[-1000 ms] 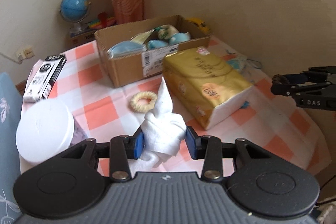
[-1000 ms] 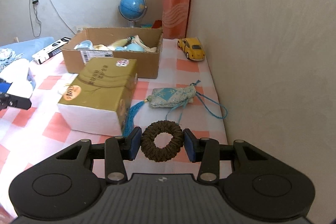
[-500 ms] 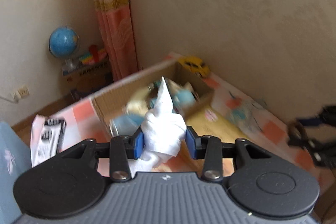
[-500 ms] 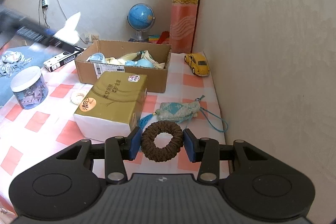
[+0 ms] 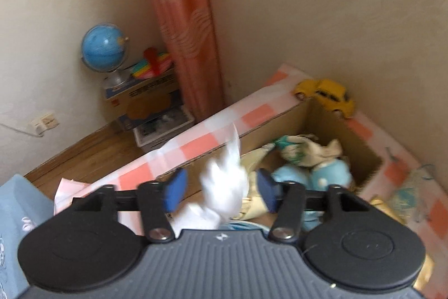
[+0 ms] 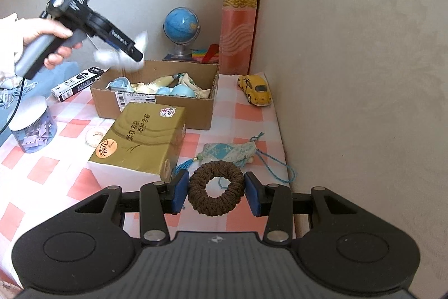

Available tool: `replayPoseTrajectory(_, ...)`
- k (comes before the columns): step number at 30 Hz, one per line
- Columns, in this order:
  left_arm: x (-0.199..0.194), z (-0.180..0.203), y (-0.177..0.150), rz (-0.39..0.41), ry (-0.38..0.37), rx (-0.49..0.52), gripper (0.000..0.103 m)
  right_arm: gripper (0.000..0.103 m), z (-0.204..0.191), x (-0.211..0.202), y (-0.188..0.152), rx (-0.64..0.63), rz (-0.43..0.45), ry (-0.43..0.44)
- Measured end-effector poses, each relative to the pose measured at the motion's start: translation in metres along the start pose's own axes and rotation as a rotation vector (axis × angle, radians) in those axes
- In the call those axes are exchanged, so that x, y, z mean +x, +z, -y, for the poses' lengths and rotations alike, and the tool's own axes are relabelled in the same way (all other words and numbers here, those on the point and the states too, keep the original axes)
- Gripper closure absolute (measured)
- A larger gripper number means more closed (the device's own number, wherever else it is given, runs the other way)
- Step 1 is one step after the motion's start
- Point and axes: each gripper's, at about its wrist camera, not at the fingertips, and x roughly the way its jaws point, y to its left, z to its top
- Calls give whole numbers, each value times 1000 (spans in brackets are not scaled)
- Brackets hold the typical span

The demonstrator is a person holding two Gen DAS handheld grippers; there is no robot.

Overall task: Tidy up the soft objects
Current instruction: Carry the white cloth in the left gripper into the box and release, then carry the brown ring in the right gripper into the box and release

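Above the open cardboard box [image 5: 305,119], the left gripper [image 5: 221,188] points downward with its jaws opening; the white cloth [image 5: 224,187] sits blurred between the blue fingers [image 5: 175,188] with a gap on each side, so the pads no longer press on it. From the right wrist view, a hand [image 6: 47,39] carries this gripper over the box's near-left corner, with the cloth just above the rim. Blue and cream soft items [image 6: 168,87] already lie inside the box. Nearer the camera, the right gripper [image 6: 215,192] is clenched on a brown scrunchie [image 6: 215,191], held off the checked counter [image 6: 42,173]. Just beyond it lie a blue patterned sachet with tassel [image 6: 229,154] and a gold tissue pack [image 6: 142,139]. A yellow toy car [image 6: 256,90] stands beside the box, near the wall.
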Motion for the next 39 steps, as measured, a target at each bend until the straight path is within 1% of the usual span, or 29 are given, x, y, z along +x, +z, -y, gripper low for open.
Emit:
replayPoseTrajectory(2,-1,-2,-5,6,5,-11,18,55,-1,0,0,3,2,-1)
replayPoseTrajectory(4,-9,-5,-10,22,19,-22,14,55,-1,0,0,2,2,1)
replayPoseTrajectory(6,-21,-3,-15,36,20,-18,8,55,-1,0,1,-1,2,2)
replayPoseTrajectory(8,-36,0,-21,57,12,-18,4,55,-2,-1,2,-6,2,6)
replayPoseTrajectory(14,-79,18,-46,102,-1,-29,2,55,-5,-3,10,-12,10,29)
replayPoseTrajectory(21,-128,53,-98,134,-20,-56,2,55,-15,-6,21,-47,25,55)
replayPoseTrajectory(24,-142,62,-113,151,-21,-76,2,55,-20,-5,28,-65,28,66)
replayPoseTrajectory(27,-151,67,-123,164,-14,-110,2,55,-27,-5,37,-85,35,73)
replayPoseTrajectory(34,-160,69,-136,177,-26,-168,2,55,-39,2,65,-120,52,96)
replayPoseTrajectory(39,-166,69,-145,188,-22,-177,2,55,-46,19,90,-128,45,126)
